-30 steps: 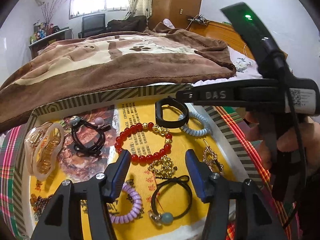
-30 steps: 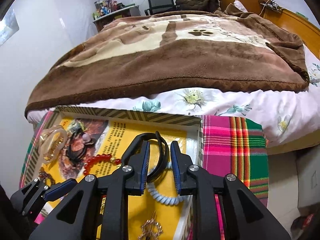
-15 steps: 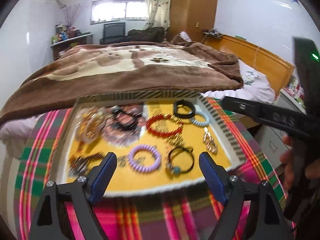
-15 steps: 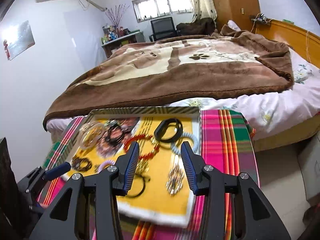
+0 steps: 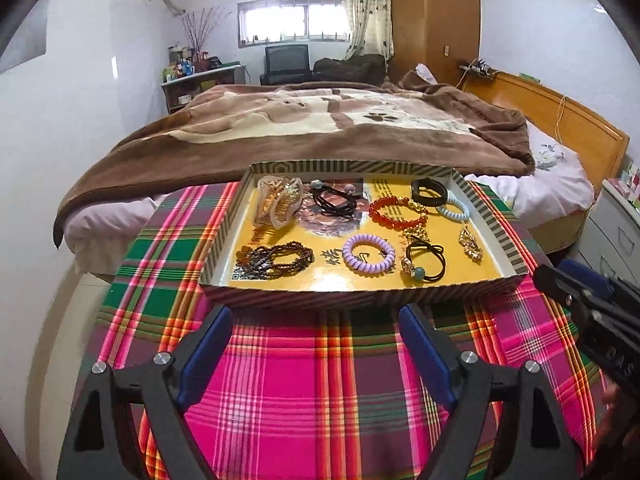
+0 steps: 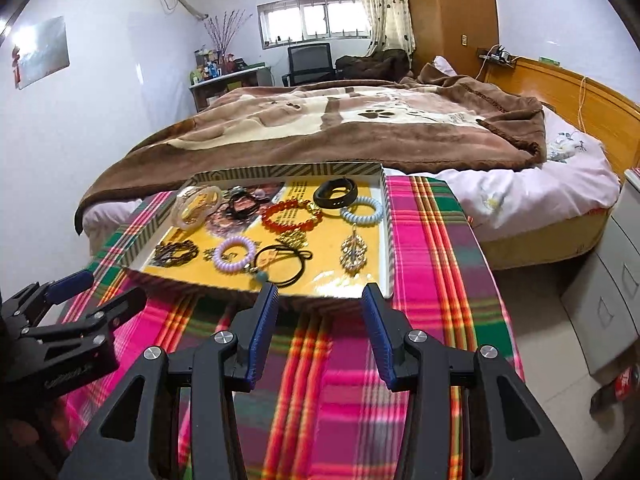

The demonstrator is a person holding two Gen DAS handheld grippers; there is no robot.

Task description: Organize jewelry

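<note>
A shallow striped tray (image 5: 500, 236) (image 6: 387, 240) with a yellow floor sits on the plaid cloth and holds several pieces: a red bead bracelet (image 5: 396, 210) (image 6: 292, 216), a black band (image 5: 429, 192) (image 6: 335, 193), a light blue coil tie (image 5: 453, 211) (image 6: 362, 210), a purple coil tie (image 5: 368, 255) (image 6: 234, 254), a clear hair claw (image 5: 278, 202) (image 6: 198, 205). My left gripper (image 5: 316, 322) is open and empty, held back from the tray's near wall. My right gripper (image 6: 320, 300) is open and empty, just short of the near wall.
The plaid cloth (image 5: 304, 392) (image 6: 432, 240) covers the table. A bed with a brown blanket (image 5: 320, 128) (image 6: 340, 124) stands right behind the tray. Grey drawers (image 6: 604, 300) stand at the right. Each gripper shows at the other view's edge, the right (image 5: 592, 320) and the left (image 6: 72, 320).
Both grippers have pulled back and up from over the tray. The right gripper, nearly closed around the black band one second ago, has opened and left it in the tray.
</note>
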